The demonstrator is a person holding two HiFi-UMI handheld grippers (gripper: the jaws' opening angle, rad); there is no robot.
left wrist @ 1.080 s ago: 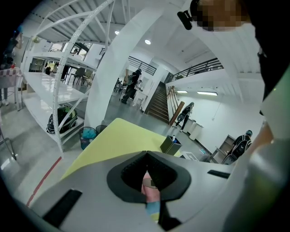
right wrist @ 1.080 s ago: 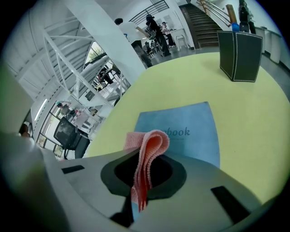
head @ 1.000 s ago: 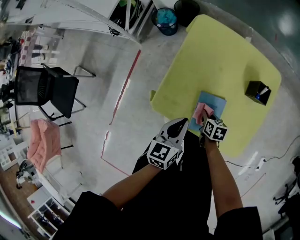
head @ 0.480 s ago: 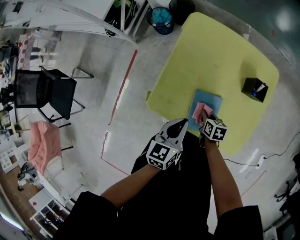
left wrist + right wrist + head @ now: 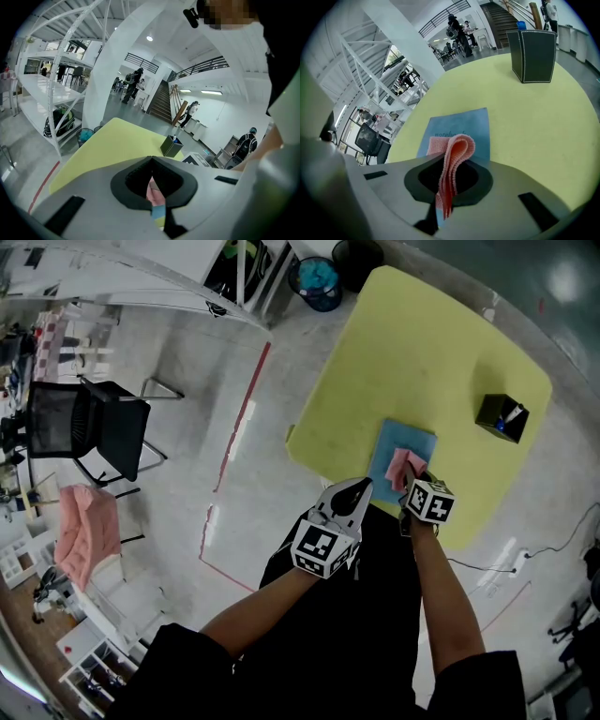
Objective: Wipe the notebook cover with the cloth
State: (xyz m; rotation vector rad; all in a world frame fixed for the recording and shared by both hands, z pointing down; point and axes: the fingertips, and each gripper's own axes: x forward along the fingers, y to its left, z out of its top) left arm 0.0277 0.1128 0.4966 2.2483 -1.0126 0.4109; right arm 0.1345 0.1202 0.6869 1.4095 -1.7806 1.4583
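Far left of head view: pink fabric [image 5: 86, 526] draped over a rack, then a black chair [image 5: 89, 423] on the pale glossy floor [image 5: 187, 362], w/ a red tape line [image 5: 234, 442] running across it. White steel shelving [image 5: 141, 282] spans the top. 1 blue bin [image 5: 314, 282] & 1 black bin [image 5: 361, 254] stand just beyond the table's far corner. Yellow table [image 5: 422, 343]: matte top, rounded corners, mostly bare.

Left gripper [image 5: 361, 488] hangs at the table's near edge, just left of the notebook. In its own view the jaws meet tip to tip w/ nothing clamped; only cloth & notebook show beyond them.

Blue notebook [image 5: 401, 439] lies flat nr the near edge, cover up. Pink cloth [image 5: 401, 465] sits over its near end, folded & pinched in the right gripper [image 5: 412, 480], jaws narrow on the fabric. In right gripper view the fold [image 5: 457, 150] stands up between the jaws & droops onto the cover [image 5: 473, 124].

Black pen holder [image 5: 500, 418] stands upright, well apart to the right, sth blue poking out the top.

Bkgd in gripper views: stairs [image 5: 161, 103] w/ railing, several ppl [image 5: 133, 84] standing
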